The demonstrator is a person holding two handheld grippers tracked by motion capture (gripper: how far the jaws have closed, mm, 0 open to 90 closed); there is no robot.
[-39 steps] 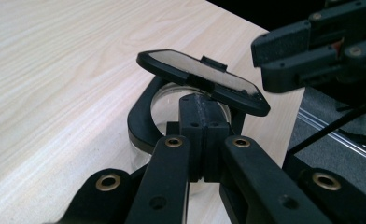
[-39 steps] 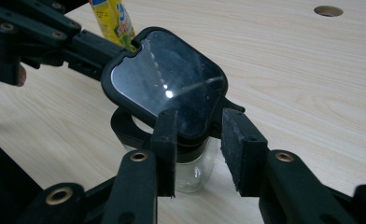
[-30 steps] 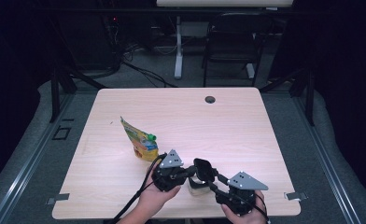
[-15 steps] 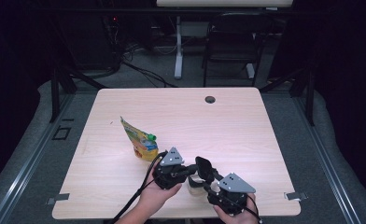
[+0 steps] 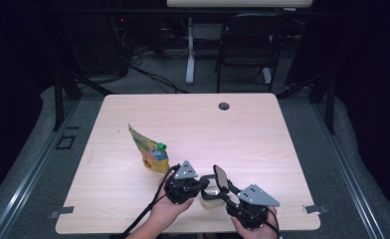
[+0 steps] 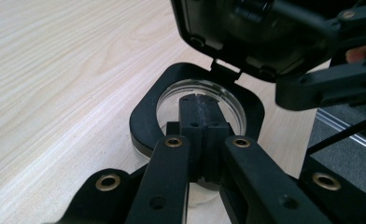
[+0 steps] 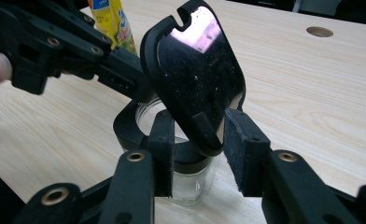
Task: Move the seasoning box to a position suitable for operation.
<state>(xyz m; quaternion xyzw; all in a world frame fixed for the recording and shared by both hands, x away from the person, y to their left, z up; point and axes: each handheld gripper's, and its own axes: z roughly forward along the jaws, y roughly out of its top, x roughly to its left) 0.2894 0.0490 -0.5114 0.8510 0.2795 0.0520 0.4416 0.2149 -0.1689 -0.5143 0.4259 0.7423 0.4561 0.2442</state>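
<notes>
right gripper [image 7: 197,140]: near table edge, jaws apart either side of the raised lid tab, just been closing in, pads not clearly pressing
left gripper [image 6: 203,135]: jaws together, tips at the collar, steadying
jar [image 5: 210,191]: glass, upright between both grippers, near front edge
lid [image 7: 195,70]: hinged, swung up
progress: jar open; contents unclear; closing or filling left
pouch [image 5: 148,149]: yellow, just behind, untouched
table [image 5: 262,129]: far half bare

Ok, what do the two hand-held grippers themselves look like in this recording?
Both are black, built of flat linkage bars with brass-coloured rivets. The left hand-held gripper and the right hand-held gripper each carry a grey three-cornered plate on top. The jaws end in blocky black pads with a rough, matte face. A black cable trails from the left one. No sleeves show; forearms are bare.
</notes>
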